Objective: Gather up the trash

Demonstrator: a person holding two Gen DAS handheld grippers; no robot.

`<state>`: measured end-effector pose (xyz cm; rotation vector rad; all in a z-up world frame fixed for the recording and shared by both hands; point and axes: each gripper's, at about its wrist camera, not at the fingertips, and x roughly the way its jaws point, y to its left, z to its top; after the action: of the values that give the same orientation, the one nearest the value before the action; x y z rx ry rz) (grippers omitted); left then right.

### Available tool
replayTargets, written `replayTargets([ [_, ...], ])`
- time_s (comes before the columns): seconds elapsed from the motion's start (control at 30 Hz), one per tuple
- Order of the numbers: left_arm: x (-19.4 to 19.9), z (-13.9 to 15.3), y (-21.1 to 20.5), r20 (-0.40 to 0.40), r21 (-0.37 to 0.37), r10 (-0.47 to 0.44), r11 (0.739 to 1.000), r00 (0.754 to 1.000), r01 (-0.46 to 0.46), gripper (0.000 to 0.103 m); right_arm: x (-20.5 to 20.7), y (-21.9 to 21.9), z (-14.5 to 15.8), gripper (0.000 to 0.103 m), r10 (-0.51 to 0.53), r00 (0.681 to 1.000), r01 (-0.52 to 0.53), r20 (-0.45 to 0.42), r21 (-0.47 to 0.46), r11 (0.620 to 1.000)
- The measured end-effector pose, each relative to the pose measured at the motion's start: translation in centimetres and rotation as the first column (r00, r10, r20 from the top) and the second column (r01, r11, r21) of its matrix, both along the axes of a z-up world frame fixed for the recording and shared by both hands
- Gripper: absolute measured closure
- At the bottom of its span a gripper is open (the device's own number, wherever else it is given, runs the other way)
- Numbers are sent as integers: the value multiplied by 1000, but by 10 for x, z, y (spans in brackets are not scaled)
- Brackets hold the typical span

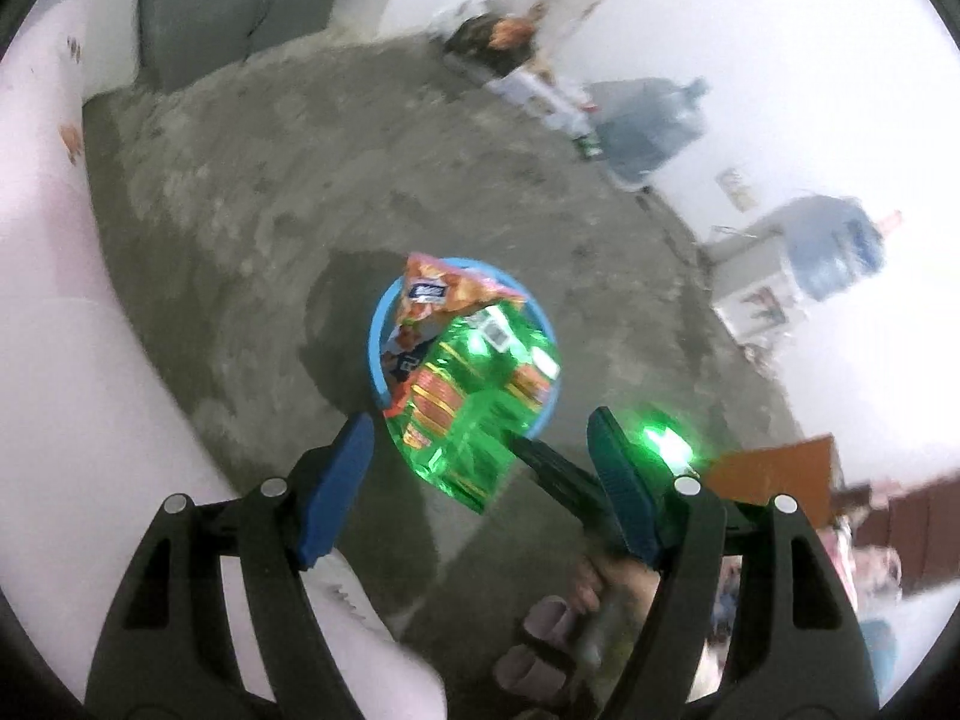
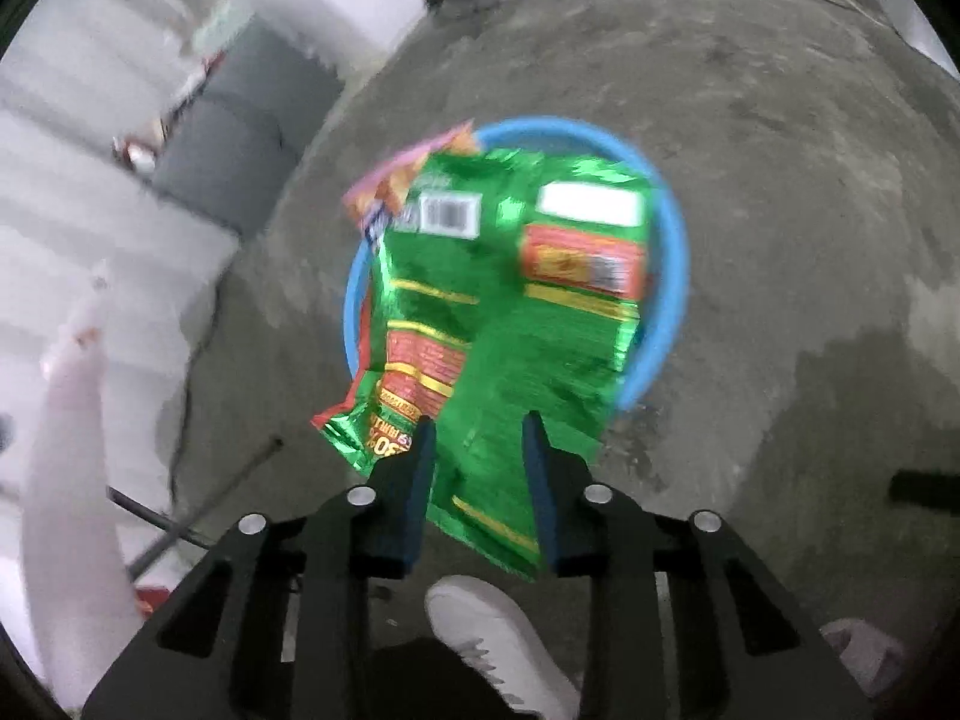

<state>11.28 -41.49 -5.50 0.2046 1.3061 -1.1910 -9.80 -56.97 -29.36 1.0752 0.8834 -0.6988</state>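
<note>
A shiny green snack bag hangs over a round blue bin on the concrete floor. My right gripper has its blue fingers on either side of the bag's lower end, and the bag seems held there. An orange snack bag lies in the blue bin. In the left wrist view the green bag covers most of the bin, with the right gripper's black finger reaching in. My left gripper is open and empty above the floor near the bin.
Large blue water jugs and boxes stand along the white wall. A grey sofa is at the back. A person's white shoe is below the right gripper. A brown board lies at right.
</note>
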Motion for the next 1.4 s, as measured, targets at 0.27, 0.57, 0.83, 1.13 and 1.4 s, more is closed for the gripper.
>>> replayTargets([
  [0.27, 19, 42, 117, 8, -53, 61, 997, 998, -60, 33, 93, -48, -96, 93, 166, 930, -112, -329, 178, 978],
  [0.57, 41, 55, 217, 62, -32, 226, 974, 972, -224, 32, 111, -72, -139, 93, 156, 880, -62, -449, 217, 974],
  [0.83, 32, 61, 232, 54, -100, 238, 968, 970, -232, 32, 78, -51, -62, 63, 47, 972, -21, -232, 112, 993],
  [1.13, -2, 83, 262, 196, -187, 258, 957, 946, -222, 21, 17, 24, 97, 48, 43, 997, -37, 65, -93, 995],
  [1.4, -28, 109, 303, 371, -204, 417, 908, 830, -365, 13, 17, 157, 251, 15, 314, 947, -245, 72, -472, 847],
])
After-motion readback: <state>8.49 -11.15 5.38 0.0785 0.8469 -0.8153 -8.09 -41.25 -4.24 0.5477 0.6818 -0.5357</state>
